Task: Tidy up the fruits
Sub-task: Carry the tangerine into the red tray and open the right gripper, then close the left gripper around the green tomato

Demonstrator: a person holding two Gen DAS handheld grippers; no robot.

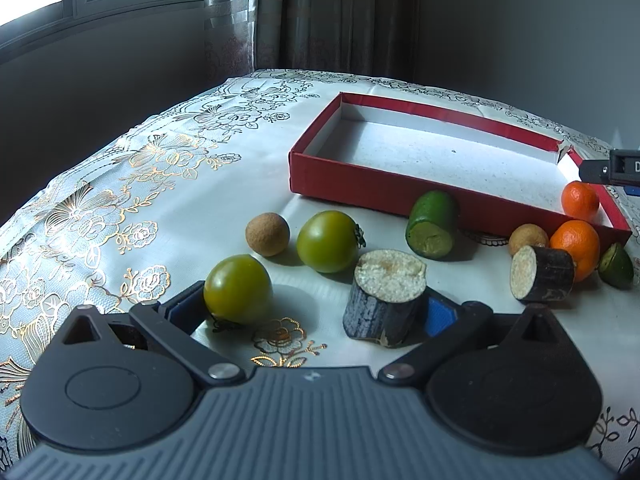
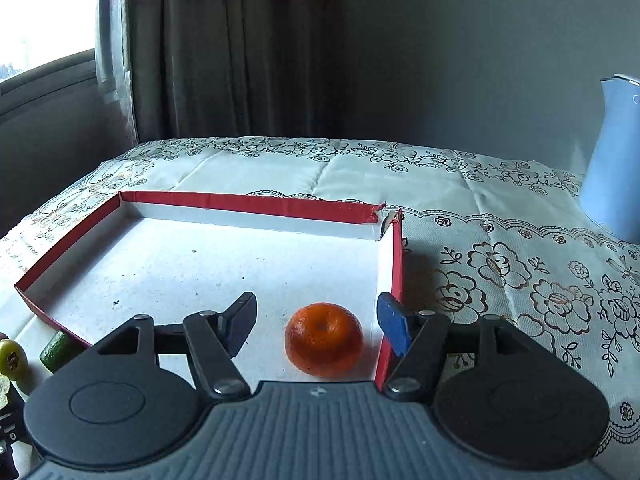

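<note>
— Two tangerines, by our count: one tangerine in the box [image 2: 323, 338] sits in the near right corner of the red box [image 2: 248, 201], just beside its right wall, and a second tangerine [image 1: 576, 249] lies outside on the tablecloth [image 1: 120, 208] against the box's near wall.

— And our right gripper [image 2: 318, 326]?

— Released. Its jaws stand apart on either side of the boxed tangerine, and neither pad touches it. We see clear gaps both ways.

— What else do we count on the cloth?

— Two green tomatoes: the near tomato [image 1: 238, 289] and the far tomato [image 1: 328, 241]. Two brown round fruits, one left [image 1: 267, 234] and one right [image 1: 528, 239]. Two dark-barked sugarcane pieces, a big one [image 1: 384, 298] and a smaller one [image 1: 542, 274]. One cut green piece [image 1: 434, 225] leaning at the box wall, plus a small green half [image 1: 616, 266] by the outer tangerine.

— Our left gripper [image 1: 316, 308]?

— Also unclenched, spread wide. The near tomato lies by its left finger and the big cane piece by its right, but we cannot tell whether either pad touches.

— Anything off to the side?

— One pale blue kettle [image 2: 612, 168] stands at the cloth's far right.
</note>
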